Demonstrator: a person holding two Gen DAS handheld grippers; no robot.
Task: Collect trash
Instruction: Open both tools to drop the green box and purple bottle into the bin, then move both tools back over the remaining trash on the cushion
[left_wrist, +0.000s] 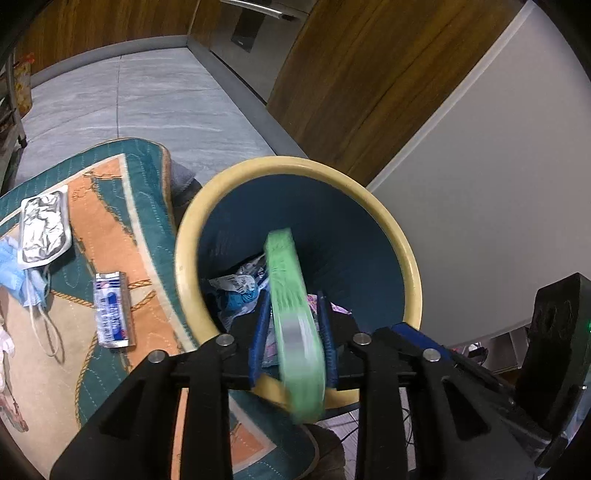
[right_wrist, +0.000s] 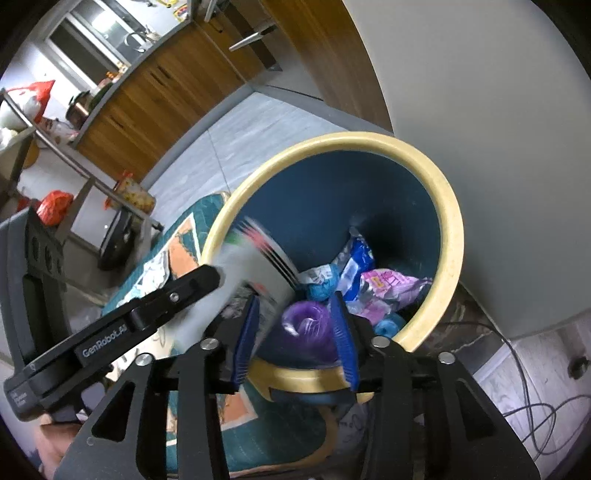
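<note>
Bin part-filled; both grippers open, dropping carton and roll; mask, wrappers remain.

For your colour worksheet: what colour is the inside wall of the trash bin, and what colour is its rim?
The trash bin is dark blue inside with a pale yellow rim, clearest in the right wrist view.

Bin dark blue inside, cream rim; box pale green; rug teal and orange with rope pattern; roll purple
</note>
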